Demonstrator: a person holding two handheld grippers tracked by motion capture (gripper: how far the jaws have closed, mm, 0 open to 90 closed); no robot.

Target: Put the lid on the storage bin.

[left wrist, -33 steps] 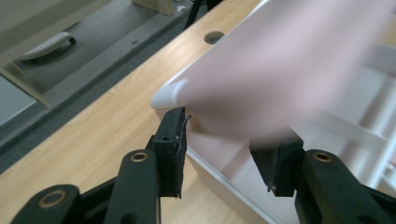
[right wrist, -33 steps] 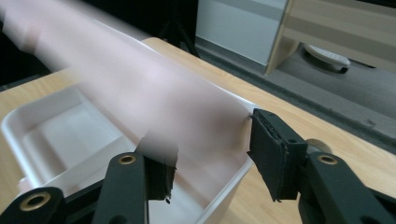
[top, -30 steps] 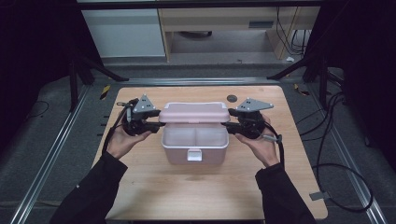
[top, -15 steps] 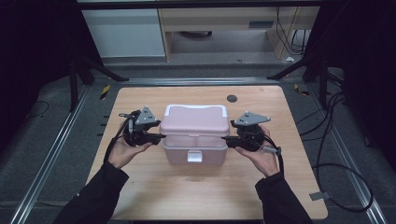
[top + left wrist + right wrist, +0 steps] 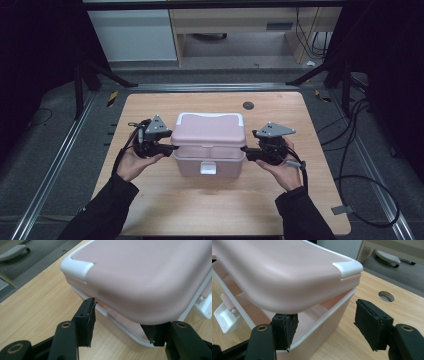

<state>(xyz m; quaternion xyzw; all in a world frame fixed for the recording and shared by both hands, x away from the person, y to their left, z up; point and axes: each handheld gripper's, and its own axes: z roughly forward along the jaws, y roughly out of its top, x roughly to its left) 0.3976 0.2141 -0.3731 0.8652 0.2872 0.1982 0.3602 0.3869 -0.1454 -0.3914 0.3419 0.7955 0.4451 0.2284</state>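
You have the pink lid [image 5: 208,129] set down over the lunch box [image 5: 207,163], which stands midway between the left and right edges of the table [image 5: 210,212], somewhat nearer its far edge. Your left gripper [image 5: 170,147] and right gripper [image 5: 246,150] have just been opening, and each now straddles an end of the lid with its pads let go. The lid is not seated yet (its near side rides up off the rim), so you have left to press it flat and snap the white latch [image 5: 208,168].
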